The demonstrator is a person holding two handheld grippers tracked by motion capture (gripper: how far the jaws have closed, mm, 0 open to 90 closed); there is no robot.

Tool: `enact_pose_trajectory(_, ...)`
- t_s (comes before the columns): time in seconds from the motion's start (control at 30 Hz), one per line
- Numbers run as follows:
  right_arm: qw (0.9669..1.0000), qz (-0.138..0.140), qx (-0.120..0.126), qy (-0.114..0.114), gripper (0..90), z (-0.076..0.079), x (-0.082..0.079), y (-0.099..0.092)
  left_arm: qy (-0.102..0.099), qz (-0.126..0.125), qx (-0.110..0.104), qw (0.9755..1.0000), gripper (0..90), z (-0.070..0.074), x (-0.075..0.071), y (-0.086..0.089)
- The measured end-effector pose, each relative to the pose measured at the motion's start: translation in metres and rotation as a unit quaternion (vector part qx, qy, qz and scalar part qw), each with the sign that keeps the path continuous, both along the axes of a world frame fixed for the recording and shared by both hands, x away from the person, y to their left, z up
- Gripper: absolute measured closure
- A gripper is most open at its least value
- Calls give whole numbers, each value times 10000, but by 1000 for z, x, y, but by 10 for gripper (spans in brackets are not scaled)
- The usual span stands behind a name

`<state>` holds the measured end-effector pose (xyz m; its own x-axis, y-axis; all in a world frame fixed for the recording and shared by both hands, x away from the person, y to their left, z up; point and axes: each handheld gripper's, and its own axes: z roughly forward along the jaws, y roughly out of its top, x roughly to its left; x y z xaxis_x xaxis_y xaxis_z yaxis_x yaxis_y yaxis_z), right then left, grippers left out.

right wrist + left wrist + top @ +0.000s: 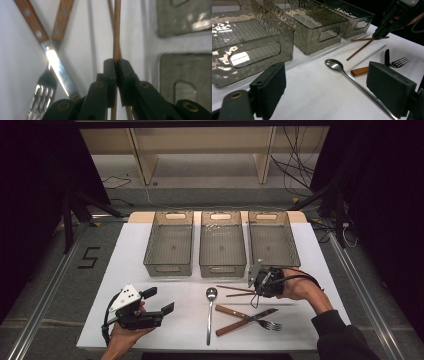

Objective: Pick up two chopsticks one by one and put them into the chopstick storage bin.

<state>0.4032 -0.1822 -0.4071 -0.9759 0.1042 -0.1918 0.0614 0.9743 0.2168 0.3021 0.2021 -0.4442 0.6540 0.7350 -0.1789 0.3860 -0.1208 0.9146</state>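
My right gripper (257, 291) is shut on a thin wooden chopstick (239, 294) just in front of the right bin. In the right gripper view the pads (110, 67) pinch the chopstick (116, 35) near one end. The left gripper view shows that chopstick (360, 50) slanting down to the table from the right gripper (379, 33). A second chopstick (364, 39) lies flat behind it. My left gripper (160, 300) hovers open and empty at the front left; the left gripper view shows its own gripper (332, 87) with jaws wide apart.
Three clear grey bins (169, 262) (222, 265) (274, 257) stand in a row at the back. A long spoon (210, 312) lies mid-table. A wooden-handled knife (235, 312) and fork (250, 322) lie crossed at the front right, below my right hand.
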Motion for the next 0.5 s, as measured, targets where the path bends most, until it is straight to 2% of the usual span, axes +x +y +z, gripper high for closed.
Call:
enact_pose_trajectory(0.13,9986,-213,477,36,859,10,1,6,-12,7,21,10000,157,0,0,1)
enact_pose_trajectory(0.27,9939,-525,967,110,859,19,3,12,-13,18,19,10000,157,0,0,2)
enact_pose_trajectory(0.37,9857,-861,1421,270,859,26,6,17,1,33,0,10000,157,0,0,2)
enact_pose_trajectory(0.5,9699,-1147,2100,440,859,36,9,22,-4,38,5,10000,157,1,0,2)
